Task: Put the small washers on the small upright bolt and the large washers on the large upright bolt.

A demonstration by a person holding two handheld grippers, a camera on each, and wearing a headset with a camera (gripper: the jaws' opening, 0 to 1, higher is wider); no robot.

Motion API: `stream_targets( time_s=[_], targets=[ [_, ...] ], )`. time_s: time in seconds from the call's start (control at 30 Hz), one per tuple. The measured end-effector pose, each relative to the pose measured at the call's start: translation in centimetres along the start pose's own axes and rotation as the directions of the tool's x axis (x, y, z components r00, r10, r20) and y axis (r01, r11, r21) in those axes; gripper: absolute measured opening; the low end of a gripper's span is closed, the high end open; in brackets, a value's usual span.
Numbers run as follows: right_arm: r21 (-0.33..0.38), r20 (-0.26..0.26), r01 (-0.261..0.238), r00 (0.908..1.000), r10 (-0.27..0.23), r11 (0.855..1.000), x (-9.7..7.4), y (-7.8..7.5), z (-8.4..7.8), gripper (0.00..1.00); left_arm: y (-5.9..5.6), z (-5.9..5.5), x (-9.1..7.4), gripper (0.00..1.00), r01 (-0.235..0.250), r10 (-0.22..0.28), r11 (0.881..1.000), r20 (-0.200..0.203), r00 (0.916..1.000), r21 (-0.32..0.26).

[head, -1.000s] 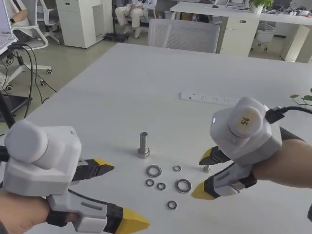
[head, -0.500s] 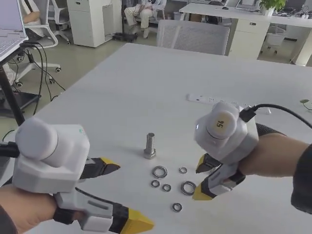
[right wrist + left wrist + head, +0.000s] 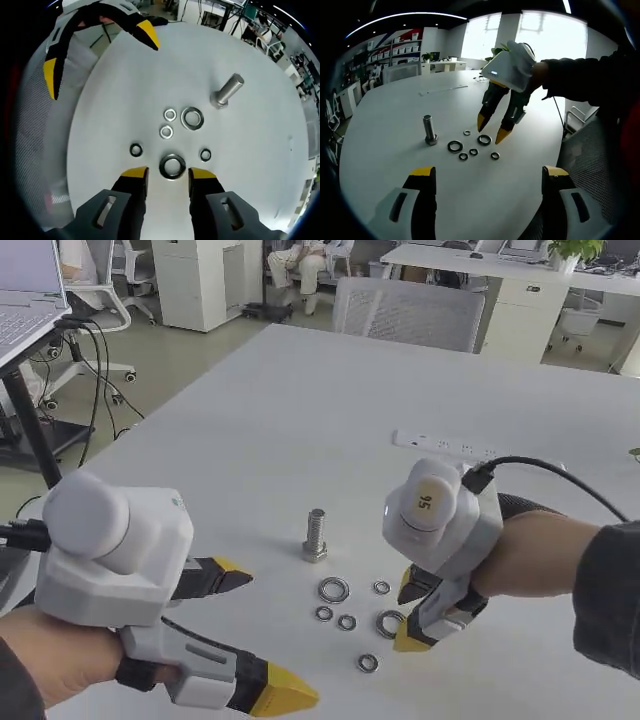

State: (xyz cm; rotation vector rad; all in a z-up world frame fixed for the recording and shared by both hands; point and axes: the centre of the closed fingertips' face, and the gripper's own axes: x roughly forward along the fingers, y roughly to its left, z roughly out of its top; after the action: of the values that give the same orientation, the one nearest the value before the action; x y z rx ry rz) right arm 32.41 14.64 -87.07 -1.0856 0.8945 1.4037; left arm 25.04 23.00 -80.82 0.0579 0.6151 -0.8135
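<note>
A large washer lies flat between the spread tips of the right claw, unpinched; the large upright bolt stands ahead, to the right. Closing on so thin a ring could skid it or snag the small washer beside it. Washers lie loose on the table; the left claw is spread, empty

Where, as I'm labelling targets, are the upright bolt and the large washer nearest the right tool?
upright bolt (image 3: 317, 528), head view, on its threaded shaft.
large washer (image 3: 163, 166), right gripper view, on the ring's left band.
</note>
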Motion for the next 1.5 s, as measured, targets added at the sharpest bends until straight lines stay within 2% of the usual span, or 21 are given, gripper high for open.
stream_targets(
  time_s=[0.57, 1.13, 1.5],
  targets=[
    [-0.06, -0.061, -0.019, 0.998, 0.016, 0.998, 0.63, -0.52, -0.19, 0.29, 0.08, 0.34, -0.07, 0.86, -0.004, 0.004, 1.0, 0.011, 0.9999, -0.003],
    [-0.038, -0.083, -0.055, 0.9953, 0.051, 0.998, 0.73, -0.79, -0.37, 0.25, 0.32, 0.73, 0.09, 0.84, -0.004, 0.005, 1.0, 0.021, 0.9998, -0.004],
    [-0.063, -0.118, -0.064, 0.9914, 0.056, 0.996, 0.83, -0.57, -0.4, 0.26, 0.18, 0.88, 0.0, 0.83, -0.001, 0.002, 1.0, 0.026, 0.9997, -0.003]
  ],
)
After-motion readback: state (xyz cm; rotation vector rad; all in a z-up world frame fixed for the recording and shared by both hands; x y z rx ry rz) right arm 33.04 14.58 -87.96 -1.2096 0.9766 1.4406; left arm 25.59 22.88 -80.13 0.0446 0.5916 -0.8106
